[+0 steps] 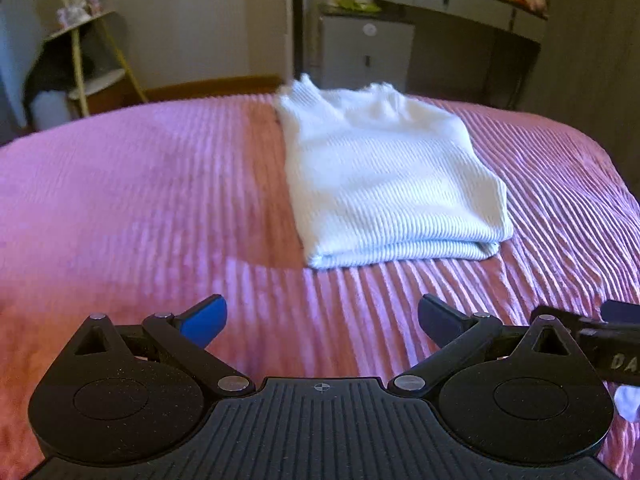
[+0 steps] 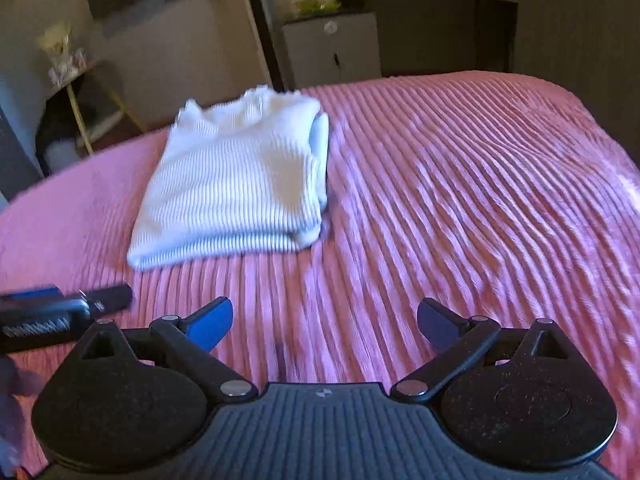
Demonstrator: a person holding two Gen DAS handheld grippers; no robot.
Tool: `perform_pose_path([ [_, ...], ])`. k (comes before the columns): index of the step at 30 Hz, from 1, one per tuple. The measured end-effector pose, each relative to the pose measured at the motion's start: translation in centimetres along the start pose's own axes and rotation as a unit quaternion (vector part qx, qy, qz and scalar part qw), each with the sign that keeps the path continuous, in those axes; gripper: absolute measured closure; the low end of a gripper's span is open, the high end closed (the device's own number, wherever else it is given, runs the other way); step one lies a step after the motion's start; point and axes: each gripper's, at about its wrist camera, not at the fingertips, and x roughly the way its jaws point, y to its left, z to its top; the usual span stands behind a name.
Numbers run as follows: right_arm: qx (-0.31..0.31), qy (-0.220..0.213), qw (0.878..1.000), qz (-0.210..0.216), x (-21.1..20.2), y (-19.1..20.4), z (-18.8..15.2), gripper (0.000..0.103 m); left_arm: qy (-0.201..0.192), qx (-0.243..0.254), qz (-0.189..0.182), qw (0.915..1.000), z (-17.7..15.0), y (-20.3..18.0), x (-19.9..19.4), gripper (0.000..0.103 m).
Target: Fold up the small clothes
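Folded white ribbed knit garment flat on pink ribbed bedspread, well ahead of both sets of jaws, left gripper and right gripper spread wide, empty; fold apparently finished, next probably withdrawal or another garment.

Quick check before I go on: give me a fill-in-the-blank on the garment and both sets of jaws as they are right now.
1. The white ribbed garment lies ____ on the pink bedspread.
2. The jaws of the left gripper stand ____.
3. The right gripper holds ____.
4. The colour of the bedspread is ____.

Missing words: folded; open; nothing; pink
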Motion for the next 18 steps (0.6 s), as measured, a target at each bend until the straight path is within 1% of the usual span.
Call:
perform_pose_path([
  [3,0.000,0.001,1.000,-0.015,-1.7,1.1,-0.5,0.004,0.000,-0.019,-0.001,0.9998,0.0,0.9,-2.2,0.000],
  [7,-0.002,0.030,1.000,-0.010,-2.8,2.8,-0.6,0.004,0.003,-0.034,0.004,0.9994,-0.5,2.2,-5.4,0.000],
  [9,-0.004,0.028,1.000,0.003,-4.0,3.5,-0.7,0.004,-0.007,-0.032,0.013,0.9994,-0.4,2.6,-6.9,0.000],
  [12,-0.007,0.040,0.999,0.000,-5.0,4.4,-0.4,0.004,-0.026,-0.026,0.031,0.9989,0.0,3.0,-8.3,0.000],
  [14,-0.027,0.035,0.999,-0.009,-5.5,5.2,0.0,0.004,-0.030,-0.028,0.033,0.9986,0.4,3.1,-8.9,0.000],
  [18,-0.065,0.018,0.997,-0.032,-6.5,6.4,0.6,0.004,-0.024,-0.036,0.036,0.9984,0.9,3.5,-9.1,0.000],
])
